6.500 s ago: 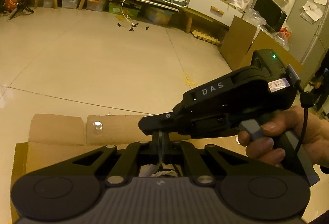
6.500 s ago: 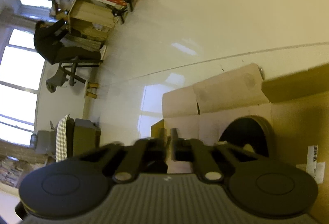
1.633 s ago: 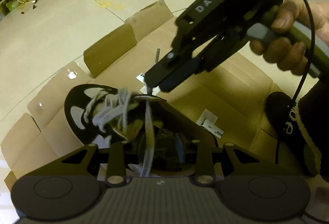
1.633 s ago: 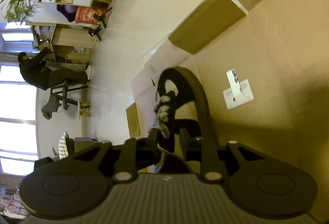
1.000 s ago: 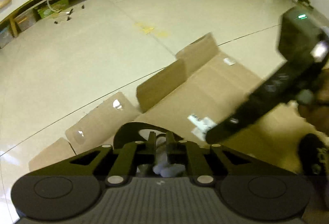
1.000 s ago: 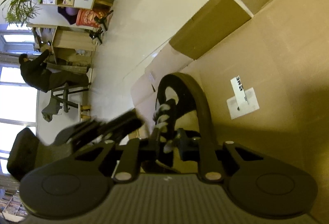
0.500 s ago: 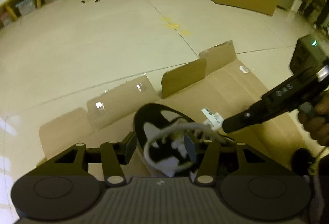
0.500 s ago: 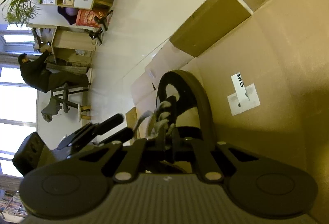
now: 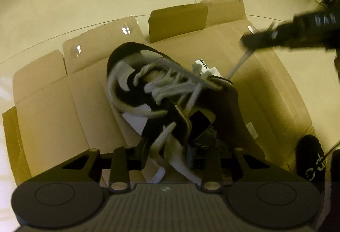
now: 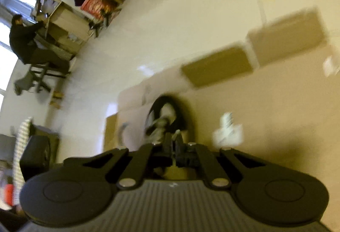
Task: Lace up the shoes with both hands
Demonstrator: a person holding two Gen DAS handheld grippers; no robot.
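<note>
A black and white shoe [image 9: 131, 91] with grey-white laces lies on flattened cardboard [image 9: 53, 115]. My left gripper [image 9: 167, 155] hangs just over the shoe's near end. Its jaws are closing, with a loose lace strand [image 9: 163, 136] and white shoe material between the fingers [image 9: 142, 153]; no pad visibly presses on them. At the upper right my right gripper [image 9: 247, 40] is shut on the lace's other end [image 9: 238, 64], which runs taut from the eyelets up to it. The right wrist view is blurred: the right gripper [image 10: 175, 144] is shut with the lace tip in it, above the shoe [image 10: 167, 113].
A white label [image 9: 206, 66] lies on the cardboard behind the shoe. A black sock with a white logo [image 9: 310, 159] rests at the right edge. Raised cardboard flaps [image 9: 178, 17] stand at the far side. A person [image 10: 27, 40] sits at a desk far off.
My left gripper has dropped closer to the shoe and its jaws have narrowed. The right gripper has risen up and to the right, drawing the lace taut.
</note>
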